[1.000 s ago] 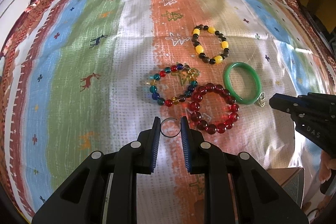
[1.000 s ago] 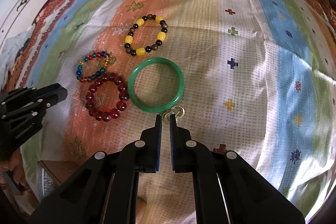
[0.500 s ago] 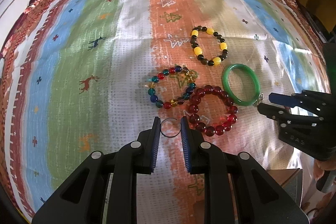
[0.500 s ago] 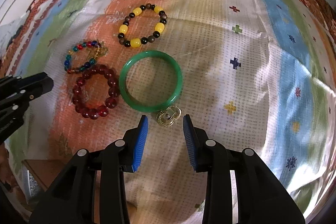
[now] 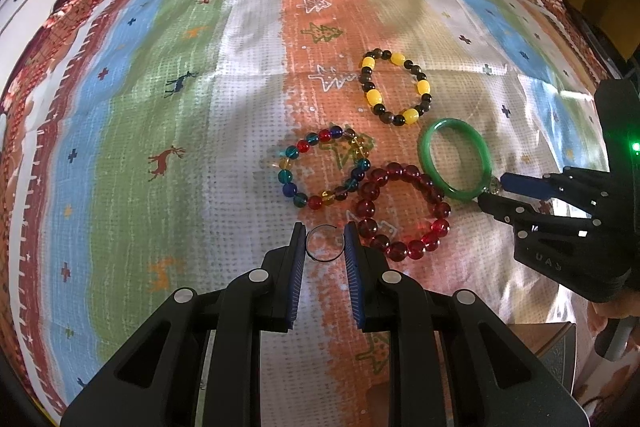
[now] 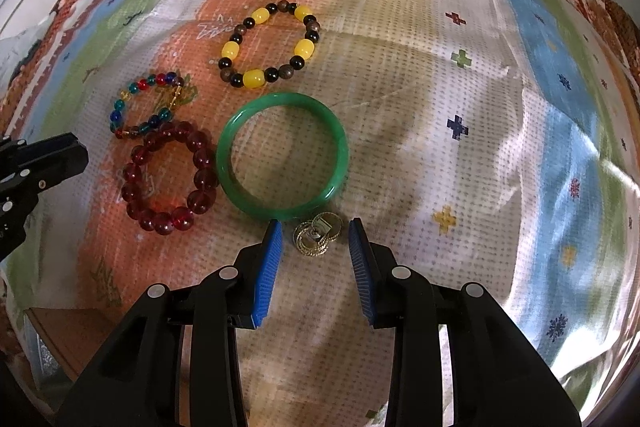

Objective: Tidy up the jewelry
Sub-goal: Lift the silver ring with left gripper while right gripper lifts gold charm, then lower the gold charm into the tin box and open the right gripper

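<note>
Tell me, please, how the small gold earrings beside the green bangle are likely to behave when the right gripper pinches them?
The gold earrings look like thin linked hoops, so they would probably shift or splay rather than stay stiff. Being small and shiny, they may slip between the open right gripper pads. They touch the green bangle, which might get nudged.

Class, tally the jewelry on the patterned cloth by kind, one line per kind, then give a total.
Beaded bracelets: 3 (yellow-and-dark bracelet, multicolour bracelet, red bracelet)
Solid bangles: 1 (green bangle)
Thin plain rings: 1 (thin ring, between the left gripper's pads)
Gold ring clusters: 1 (gold rings, between the right gripper's open jaws; their number is unclear)
Total: 6
</note>
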Demonstrator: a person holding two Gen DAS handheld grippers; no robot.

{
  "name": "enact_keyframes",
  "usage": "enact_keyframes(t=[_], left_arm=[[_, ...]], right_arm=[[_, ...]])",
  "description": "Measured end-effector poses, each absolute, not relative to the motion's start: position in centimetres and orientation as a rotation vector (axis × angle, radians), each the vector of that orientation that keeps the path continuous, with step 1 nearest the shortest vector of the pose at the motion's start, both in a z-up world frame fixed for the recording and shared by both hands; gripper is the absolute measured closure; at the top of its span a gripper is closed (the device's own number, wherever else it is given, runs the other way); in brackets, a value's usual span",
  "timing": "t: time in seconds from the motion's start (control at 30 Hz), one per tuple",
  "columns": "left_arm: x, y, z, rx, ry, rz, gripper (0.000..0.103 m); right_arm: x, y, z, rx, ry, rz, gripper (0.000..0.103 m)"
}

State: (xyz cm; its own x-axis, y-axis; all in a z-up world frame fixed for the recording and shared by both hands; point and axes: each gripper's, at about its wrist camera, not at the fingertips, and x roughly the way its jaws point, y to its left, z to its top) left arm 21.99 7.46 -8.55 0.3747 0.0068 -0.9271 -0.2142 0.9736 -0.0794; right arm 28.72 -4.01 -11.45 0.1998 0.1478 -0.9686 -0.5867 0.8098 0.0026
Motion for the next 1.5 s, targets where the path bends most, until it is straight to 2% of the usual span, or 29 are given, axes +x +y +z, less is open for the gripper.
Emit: enact_keyframes(t=[0.17, 0.27, 0.3, 0.9, 1.5], left_arm=[[22.0, 7.4, -8.8, -0.195, 1.184, 0.143, 0.084], [22.0, 7.4, -8.8, -0.195, 1.184, 0.143, 0.084], [22.0, 7.4, -8.8, -0.195, 1.184, 0.143, 0.084], [21.2, 7.0, -7.9, -0.195, 1.165, 0.129, 0.084], [18.2, 5.8, -5.6, -0.216, 1.116, 0.095, 0.084]], right_arm=[[28.6, -4.2, -11.3, -0.42, 1.27, 0.54, 0.069], [28.7, -4.2, -11.3, -0.4, 1.286, 0.55, 0.084], [28.8, -4.2, -11.4, -0.398, 1.288, 0.55, 0.086], [27.9, -5.0, -9.2, -0.358, 1.263, 0.554, 0.086], [23.5, -6.3, -3.6, -0.229, 1.153, 0.627, 0.086]])
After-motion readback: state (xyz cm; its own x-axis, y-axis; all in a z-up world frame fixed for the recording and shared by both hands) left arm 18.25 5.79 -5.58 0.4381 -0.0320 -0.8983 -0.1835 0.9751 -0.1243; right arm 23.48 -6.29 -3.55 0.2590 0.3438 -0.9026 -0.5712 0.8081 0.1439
